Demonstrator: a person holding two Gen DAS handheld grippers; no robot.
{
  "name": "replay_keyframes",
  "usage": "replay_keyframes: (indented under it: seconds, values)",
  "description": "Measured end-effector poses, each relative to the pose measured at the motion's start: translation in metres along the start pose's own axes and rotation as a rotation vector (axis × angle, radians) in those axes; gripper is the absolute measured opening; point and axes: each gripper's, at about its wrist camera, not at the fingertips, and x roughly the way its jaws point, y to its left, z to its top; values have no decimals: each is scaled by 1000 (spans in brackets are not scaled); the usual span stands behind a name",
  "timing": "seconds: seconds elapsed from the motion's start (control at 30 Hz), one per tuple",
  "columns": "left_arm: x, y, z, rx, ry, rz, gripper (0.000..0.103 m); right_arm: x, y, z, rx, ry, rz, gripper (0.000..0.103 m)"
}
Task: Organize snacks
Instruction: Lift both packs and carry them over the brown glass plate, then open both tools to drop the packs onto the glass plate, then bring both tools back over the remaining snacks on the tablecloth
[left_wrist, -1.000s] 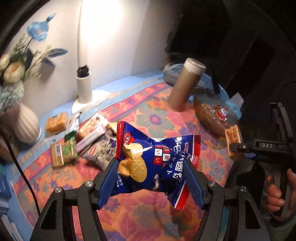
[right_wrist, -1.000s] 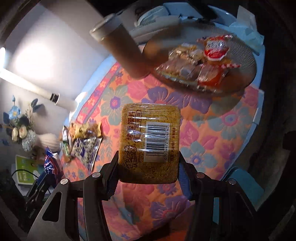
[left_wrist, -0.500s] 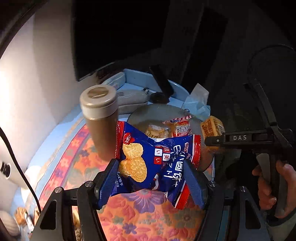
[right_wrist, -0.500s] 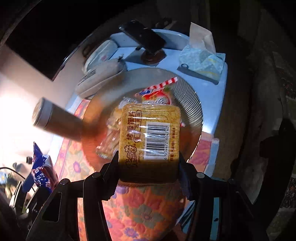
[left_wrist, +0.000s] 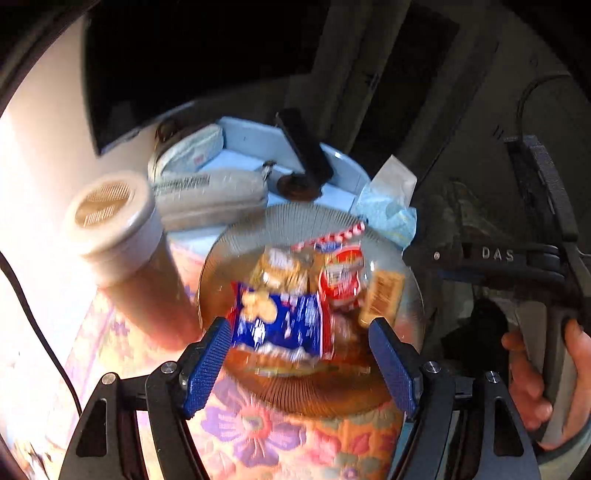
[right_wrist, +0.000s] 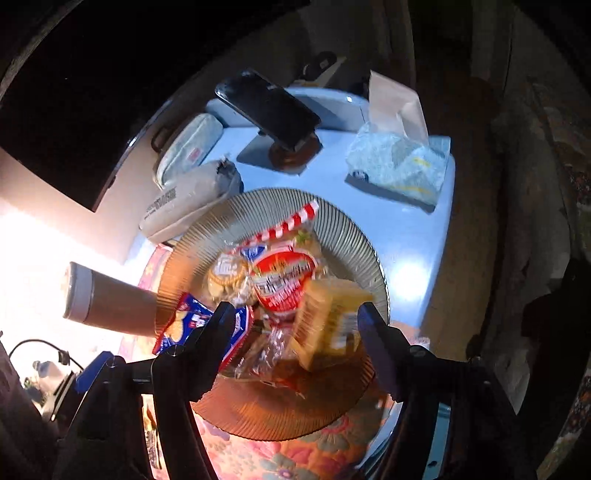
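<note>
Both claws, jaws just opening, grip nothing: left claw (left_wrist: 299, 365) over blurred blue biscuit packet (left_wrist: 277, 321), right claw (right_wrist: 295, 343) over tilted orange cracker pack (right_wrist: 328, 317), both above the ribbed amber glass plate (right_wrist: 280, 410); white-capped brown cylinder (right_wrist: 107, 302) at nine o'clock.

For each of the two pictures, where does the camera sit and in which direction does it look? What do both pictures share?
Left wrist: sits on the left gripper, looking steeply down at the ribbed plate; its blue pads stand open, the blue packet just let go. A hand holding the other gripper shows at right.
Right wrist: sits on the right gripper, looking down at the same plate; its jaws have just opened off the yellow packet.
Shared: plate, both packets, brown bottle, tissue pack, phone.
</note>
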Motion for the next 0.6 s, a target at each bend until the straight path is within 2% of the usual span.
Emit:
replay_keyframes:
  seconds: [0.23,0.43,0.6]
  values:
    - [-14,19,-44,-56,45,21,75,24,-6,-16,13,79,30,68]
    - [-23,40,-86,-115,93,78,75,21,5,-24,-26,75,38,68]
    - [-36,66,-119,-227,113,115,75,18,23,-33,-74,79,57,68]
